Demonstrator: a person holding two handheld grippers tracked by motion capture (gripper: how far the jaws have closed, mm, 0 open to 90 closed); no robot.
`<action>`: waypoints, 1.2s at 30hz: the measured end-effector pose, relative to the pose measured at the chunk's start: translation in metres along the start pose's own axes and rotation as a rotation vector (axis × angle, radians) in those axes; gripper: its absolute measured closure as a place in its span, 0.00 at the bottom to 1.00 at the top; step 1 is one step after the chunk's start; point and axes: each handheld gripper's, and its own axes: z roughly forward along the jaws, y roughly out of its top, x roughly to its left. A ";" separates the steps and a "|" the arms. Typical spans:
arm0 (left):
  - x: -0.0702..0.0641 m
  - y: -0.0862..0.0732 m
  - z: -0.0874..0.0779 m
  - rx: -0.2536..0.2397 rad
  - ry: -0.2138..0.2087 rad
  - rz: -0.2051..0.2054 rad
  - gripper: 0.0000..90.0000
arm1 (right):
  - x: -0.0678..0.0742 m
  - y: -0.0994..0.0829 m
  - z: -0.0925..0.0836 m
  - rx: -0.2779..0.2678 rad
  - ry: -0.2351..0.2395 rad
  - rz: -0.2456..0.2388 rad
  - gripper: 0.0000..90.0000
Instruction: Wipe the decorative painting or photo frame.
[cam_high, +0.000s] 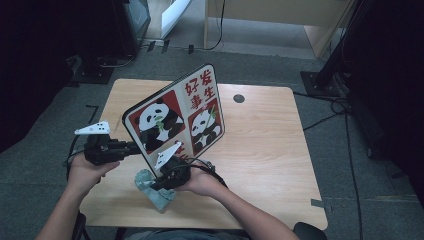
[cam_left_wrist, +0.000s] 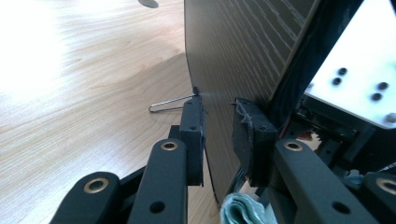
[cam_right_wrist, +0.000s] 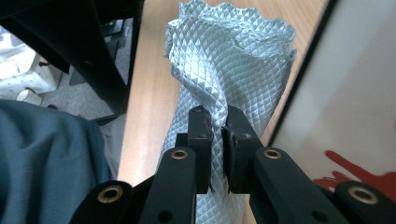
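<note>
Panda board is held tilted above the wooden surface, printed face toward the person, lower left edge at the left hand-held gripper. In the left gripper view the board's grey back runs between the two jaws; one pad lies against it, while the other stands a little off with a gap showing. So the left hand-held gripper brackets the edge but is slightly parted, not firmly pinching. Judgement: the board is propped at this angle to expose its face for wiping.

Right hand-held gripper is pressed together on a pale blue waffle-weave cloth, pinching a gathered fold. In the high view the cloth hangs below the right hand, just under the board's lower edge, near the surface's front edge. Holding it bunched probably gives a firm pad for rubbing.

Hard to tell:
- whether the cloth touches the board
- what the thin wire loop beside the left jaw belongs to
- the lower corner of the board, covered by the right hand
- the red print in the right gripper view, cut off.
</note>
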 end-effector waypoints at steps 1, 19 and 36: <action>0.000 0.000 0.000 0.001 0.001 0.001 0.82 | -0.002 -0.001 0.000 0.001 -0.007 0.012 0.93; -0.001 -0.003 0.000 0.007 0.012 0.003 0.79 | -0.008 0.001 -0.009 -0.010 -0.031 0.025 0.93; 0.008 -0.007 -0.001 -0.020 0.033 0.005 0.54 | -0.011 0.002 -0.017 -0.028 -0.052 0.044 0.94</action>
